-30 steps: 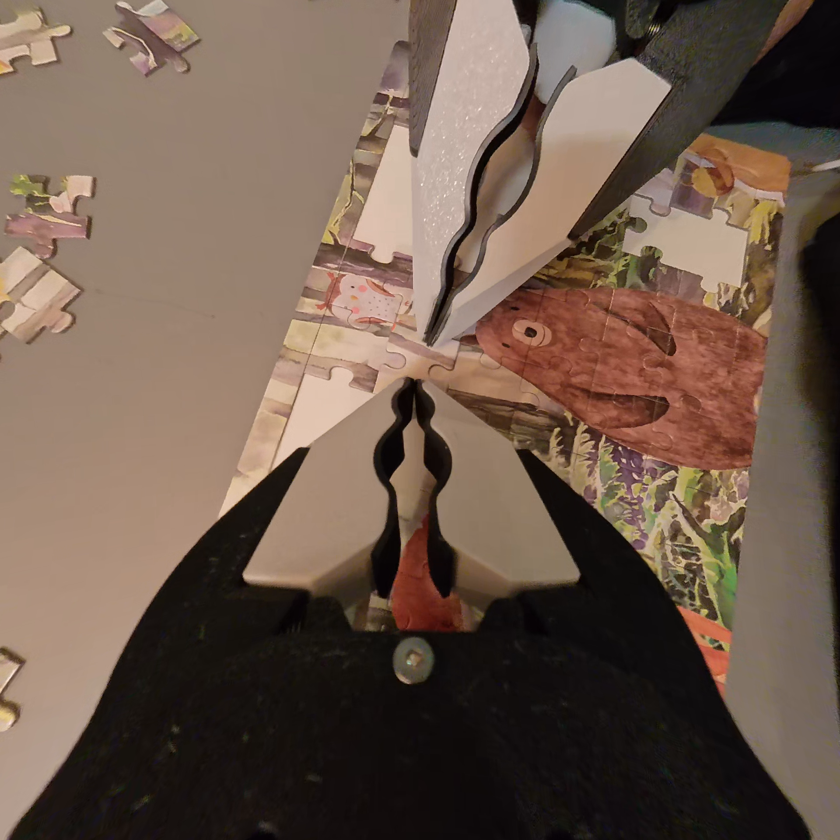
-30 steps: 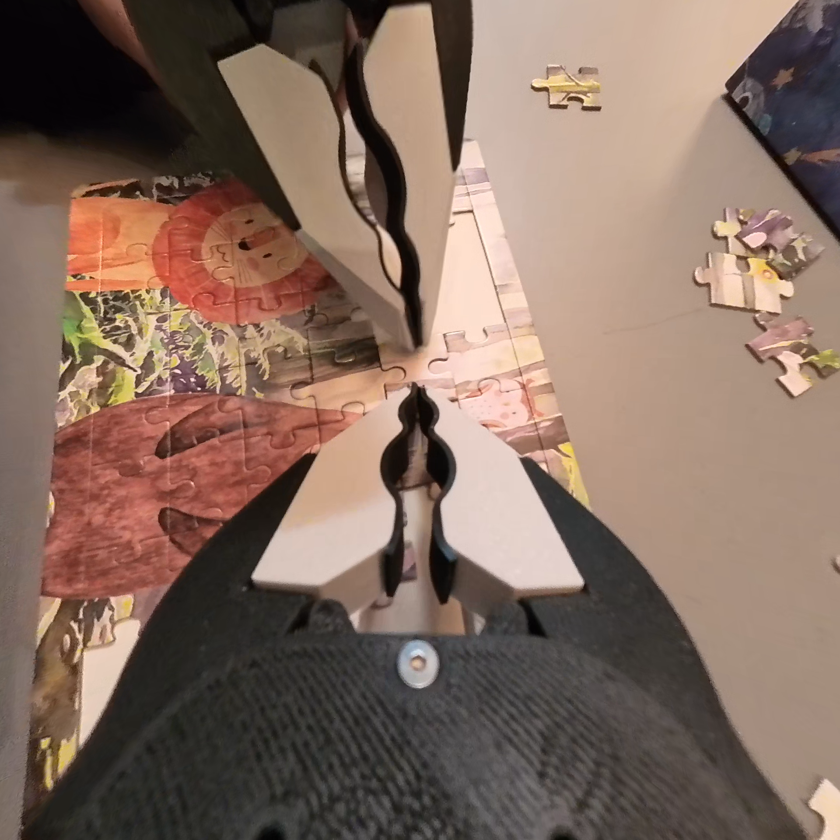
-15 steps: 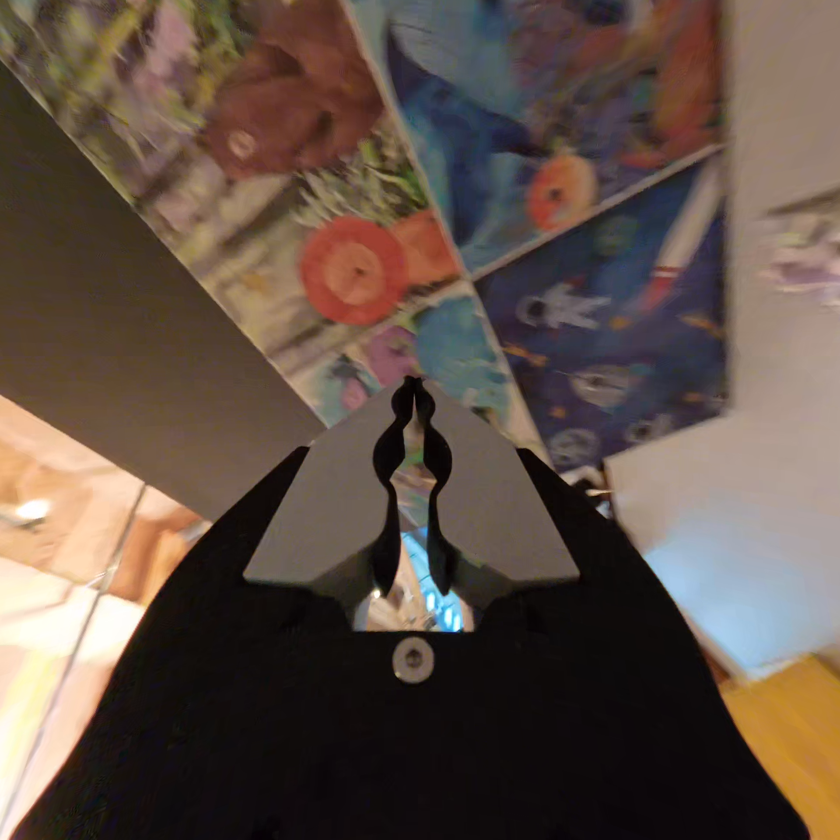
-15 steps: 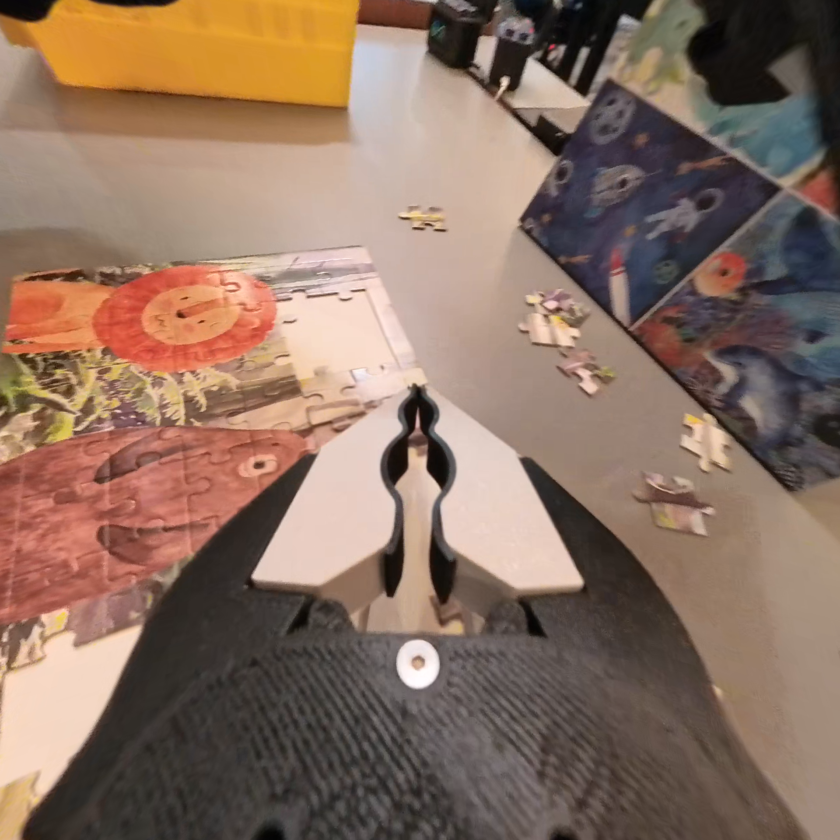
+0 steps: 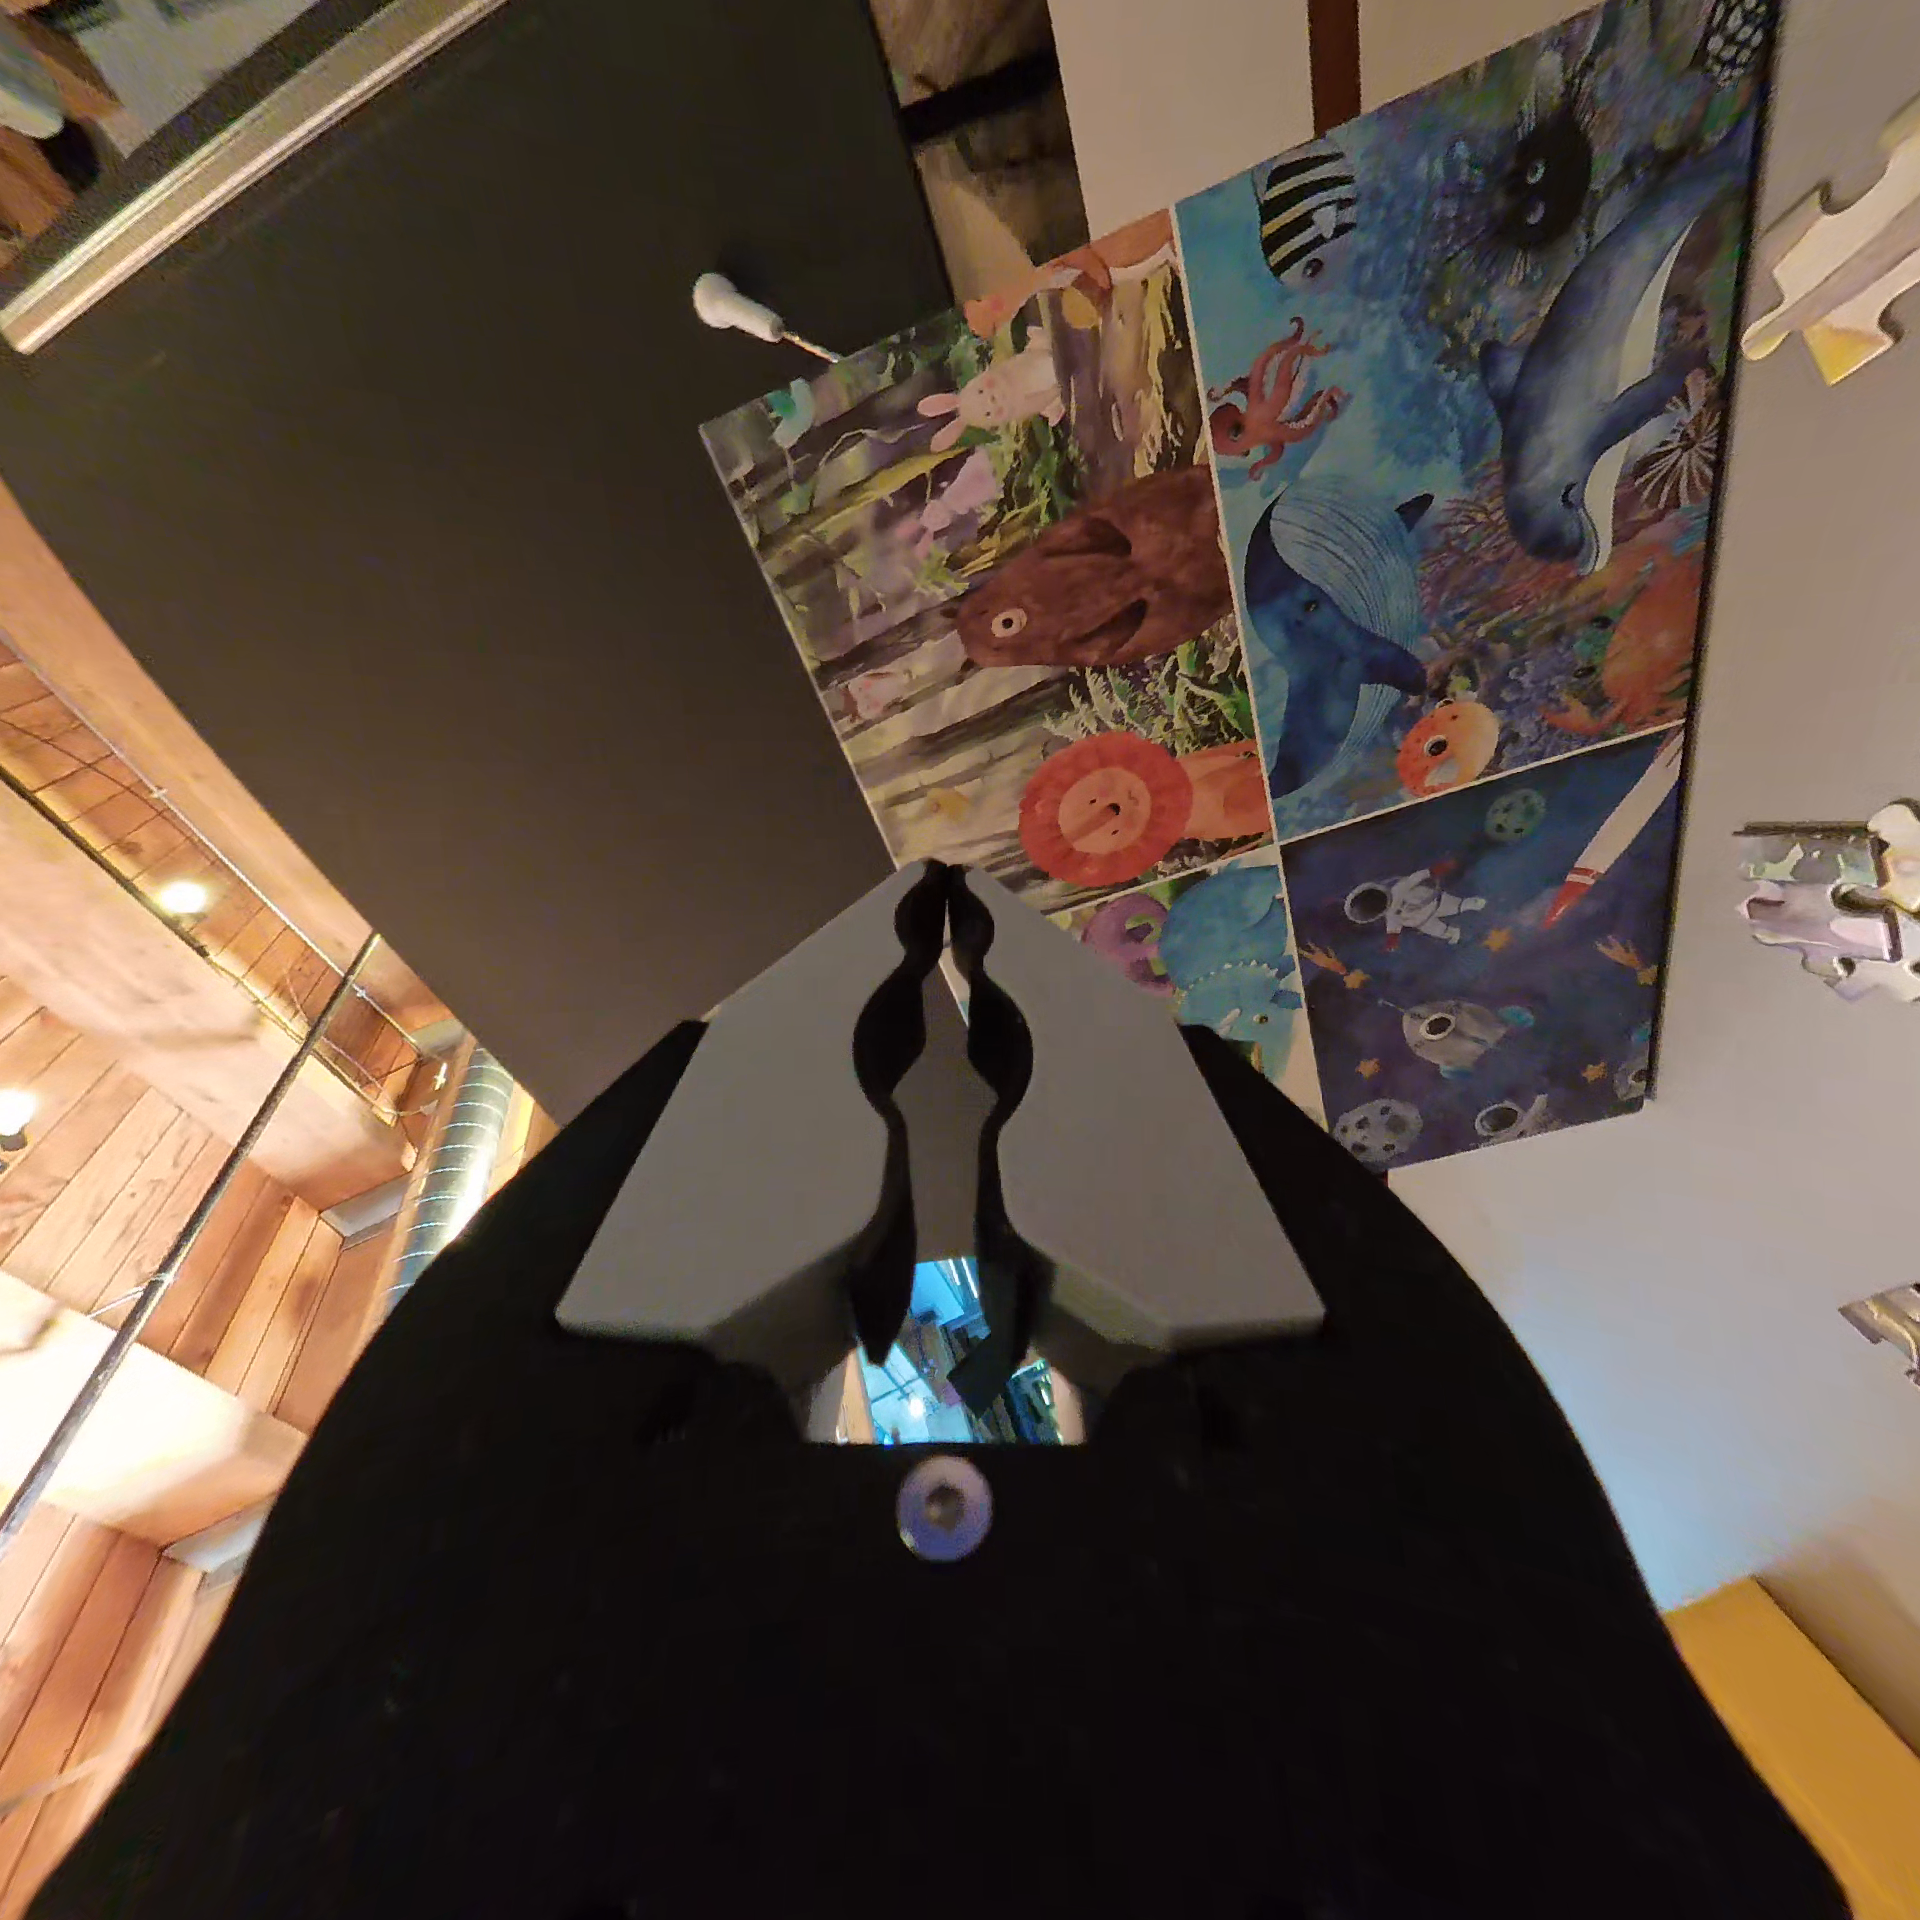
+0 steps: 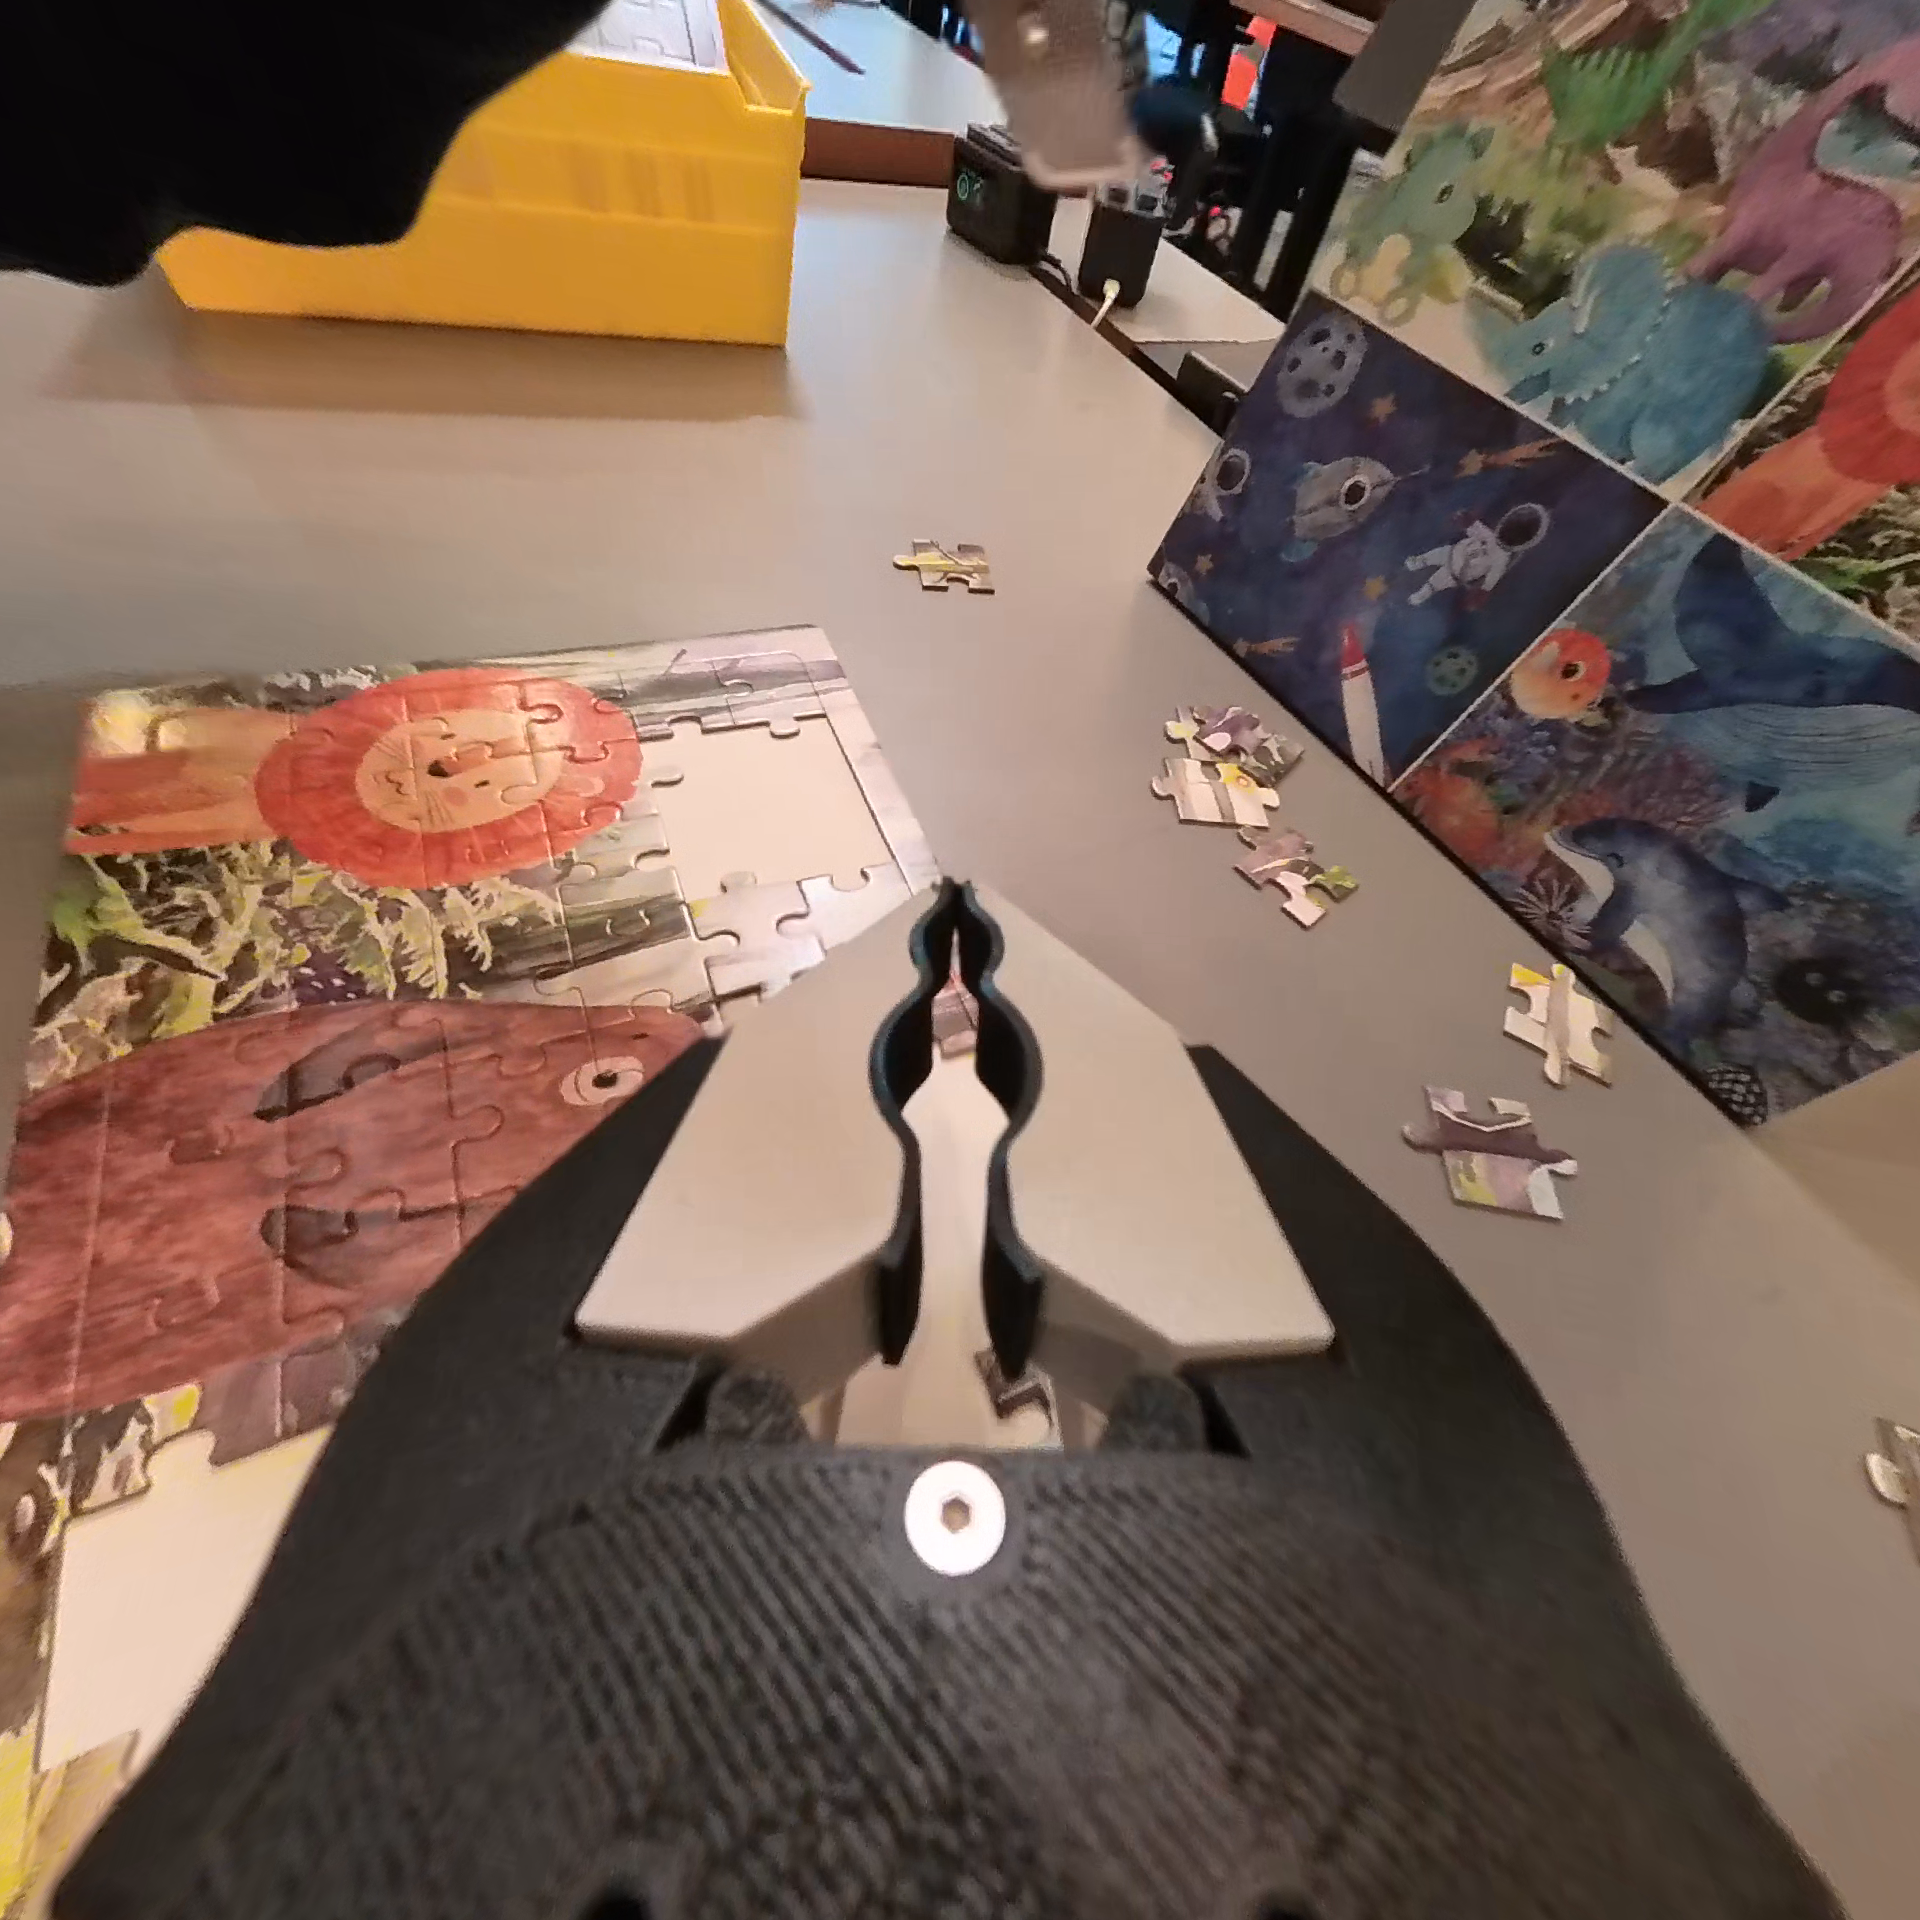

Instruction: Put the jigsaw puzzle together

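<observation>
In the left wrist view, our left gripper [image 5: 943, 878] was clenched, its tips touching, with nothing between them. It pointed away from the work, toward a picture board [image 5: 1351, 623] with four painted scenes at 1 o'clock. A dark panel [image 5: 468, 468] filled the side from 9 to 12 o'clock. Two loose puzzle pieces [image 5: 1839, 914] showed at the frame edge at 3 o'clock, on the pale table [image 5: 1558, 1351]. A yellow corner [image 5: 1808, 1745] sat at 4 o'clock.

In the right wrist view, our right gripper [image 6: 958, 899] was also clenched and empty, above the grey table [image 6: 520, 499]. The jigsaw puzzle [image 6: 364, 935] lay flat at 9 to 10 o'clock, its far right corner just beside the tips. We saw a bare gap [image 6: 758, 800] near its right edge, next to the lion, and another bare part [image 6: 156, 1558] at 8 o'clock. Loose pieces [image 6: 1226, 769] lay at 2 to 3 o'clock, along the foot of the same board [image 6: 1558, 675]. One single piece [image 6: 943, 566] lay apart at 12 o'clock. Between the puzzle edge and these pieces the table was open. A yellow bin [image 6: 582, 208] stood far at 11 o'clock, and a dark sleeve [image 6: 208, 114] covered the upper left corner.
</observation>
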A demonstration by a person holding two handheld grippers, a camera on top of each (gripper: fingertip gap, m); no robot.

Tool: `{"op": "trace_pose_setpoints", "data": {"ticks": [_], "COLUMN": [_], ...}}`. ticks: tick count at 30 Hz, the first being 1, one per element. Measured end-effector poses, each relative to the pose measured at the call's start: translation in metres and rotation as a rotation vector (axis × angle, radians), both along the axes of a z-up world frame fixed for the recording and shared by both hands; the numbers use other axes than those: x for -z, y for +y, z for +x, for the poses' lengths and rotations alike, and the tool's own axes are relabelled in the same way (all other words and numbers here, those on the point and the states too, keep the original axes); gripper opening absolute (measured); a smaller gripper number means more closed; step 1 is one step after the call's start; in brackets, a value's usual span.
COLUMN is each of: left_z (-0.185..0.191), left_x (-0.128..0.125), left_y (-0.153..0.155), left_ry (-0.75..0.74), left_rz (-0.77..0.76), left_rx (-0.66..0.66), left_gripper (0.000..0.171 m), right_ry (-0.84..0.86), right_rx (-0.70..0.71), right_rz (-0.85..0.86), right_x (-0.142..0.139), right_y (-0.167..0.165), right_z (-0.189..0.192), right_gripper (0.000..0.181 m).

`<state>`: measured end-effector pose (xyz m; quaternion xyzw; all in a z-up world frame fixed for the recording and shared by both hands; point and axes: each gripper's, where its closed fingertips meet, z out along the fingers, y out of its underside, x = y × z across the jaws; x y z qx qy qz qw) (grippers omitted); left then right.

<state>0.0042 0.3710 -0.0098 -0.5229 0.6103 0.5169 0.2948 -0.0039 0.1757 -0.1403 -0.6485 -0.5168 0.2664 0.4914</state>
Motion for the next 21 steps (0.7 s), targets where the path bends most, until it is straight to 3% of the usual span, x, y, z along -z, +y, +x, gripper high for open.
{"op": "trace_pose_setpoints", "data": {"ticks": [3,6,13,17,21], "left_z": [-0.002,-0.001,-0.018,-0.044,-0.074], "left_x": [0.0,0.009,0.062,0.103,0.133], "left_y": [-0.012,-0.034,-0.123,-0.17,-0.198], "left_ry": [-0.073,-0.246,-0.849,-1.092,-1.274], "left_rz": [-0.023,-0.095,-0.516,-0.743,-0.832], "left_rx": [0.011,0.044,0.125,0.085,0.026], "left_gripper": [0.0,0.0,0.0,0.0,0.0], "right_ry": [-0.024,-0.026,-0.027,-0.04,-0.054], "right_rx": [0.002,0.008,0.033,0.035,0.039], "right_rz": [0.009,0.009,-0.013,-0.012,-0.008], "right_x": [0.004,0.005,0.01,0.013,0.017], "right_y": [0.0,0.002,0.008,0.008,0.01], "right_z": [0.0,0.0,0.006,0.006,0.005], "right_gripper": [0.0,0.0,0.0,0.0,0.0]}}
